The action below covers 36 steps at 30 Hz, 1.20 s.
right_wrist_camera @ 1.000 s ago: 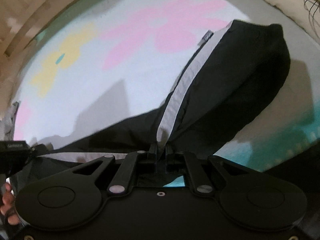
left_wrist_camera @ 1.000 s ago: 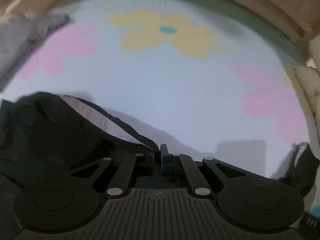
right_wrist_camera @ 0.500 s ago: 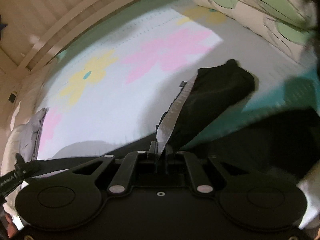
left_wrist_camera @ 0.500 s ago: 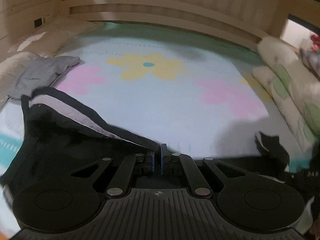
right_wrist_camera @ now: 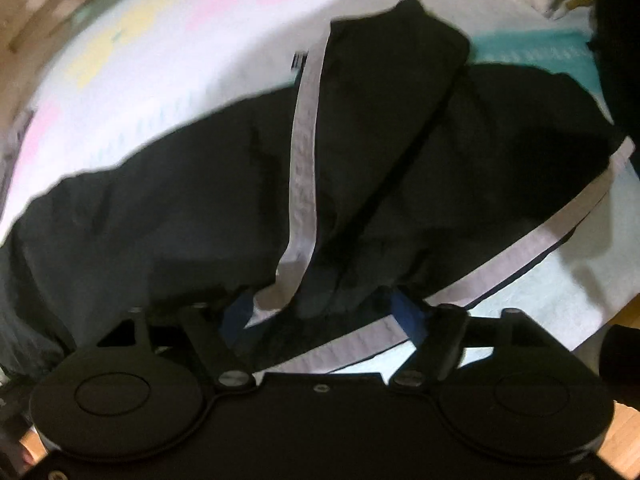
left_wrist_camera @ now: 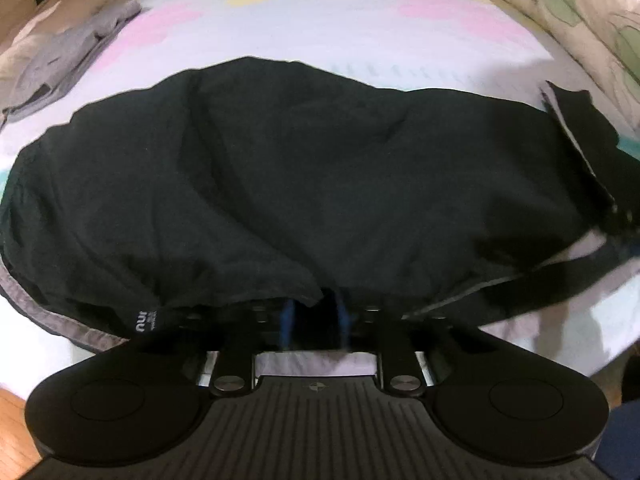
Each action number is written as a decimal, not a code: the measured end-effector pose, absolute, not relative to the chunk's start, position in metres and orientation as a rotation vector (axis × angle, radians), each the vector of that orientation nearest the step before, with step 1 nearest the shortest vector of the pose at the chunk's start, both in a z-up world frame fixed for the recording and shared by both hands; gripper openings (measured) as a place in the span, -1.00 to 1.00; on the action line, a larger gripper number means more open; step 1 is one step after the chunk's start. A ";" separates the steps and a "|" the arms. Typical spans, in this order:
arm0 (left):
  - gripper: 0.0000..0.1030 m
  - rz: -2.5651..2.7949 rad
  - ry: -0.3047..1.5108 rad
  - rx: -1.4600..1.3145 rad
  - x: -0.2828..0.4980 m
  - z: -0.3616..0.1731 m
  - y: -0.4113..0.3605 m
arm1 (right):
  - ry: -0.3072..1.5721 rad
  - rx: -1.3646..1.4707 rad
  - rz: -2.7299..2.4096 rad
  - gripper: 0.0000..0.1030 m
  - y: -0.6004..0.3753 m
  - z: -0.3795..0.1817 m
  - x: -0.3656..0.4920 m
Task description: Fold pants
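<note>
Black pants (left_wrist_camera: 312, 184) lie folded across a flowered bed (left_wrist_camera: 360, 36), both the left gripper (left_wrist_camera: 314, 320) and right gripper (right_wrist_camera: 320, 312) spread open, gripping nothing; withdraw low and straight to avoid snagging fabric.

left hand-held gripper (left_wrist_camera: 314, 314) parted, right hand-held gripper (right_wrist_camera: 320, 312) parted

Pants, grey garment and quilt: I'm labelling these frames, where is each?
pants (left_wrist_camera: 320, 176), left wrist view, middle of the black fabric.
grey garment (left_wrist_camera: 68, 60), left wrist view, centre of its crumpled cloth.
quilt (left_wrist_camera: 580, 24), left wrist view, its leaf-patterned folds.
</note>
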<state>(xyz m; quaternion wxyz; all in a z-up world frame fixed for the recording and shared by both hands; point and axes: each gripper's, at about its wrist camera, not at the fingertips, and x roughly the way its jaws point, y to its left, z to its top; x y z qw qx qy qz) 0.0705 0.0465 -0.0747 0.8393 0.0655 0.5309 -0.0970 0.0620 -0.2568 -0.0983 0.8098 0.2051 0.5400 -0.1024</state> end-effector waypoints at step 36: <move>-0.22 -0.284 1.135 0.123 0.108 -0.102 0.015 | 1.096 -0.005 -0.287 0.30 -0.213 -0.106 0.164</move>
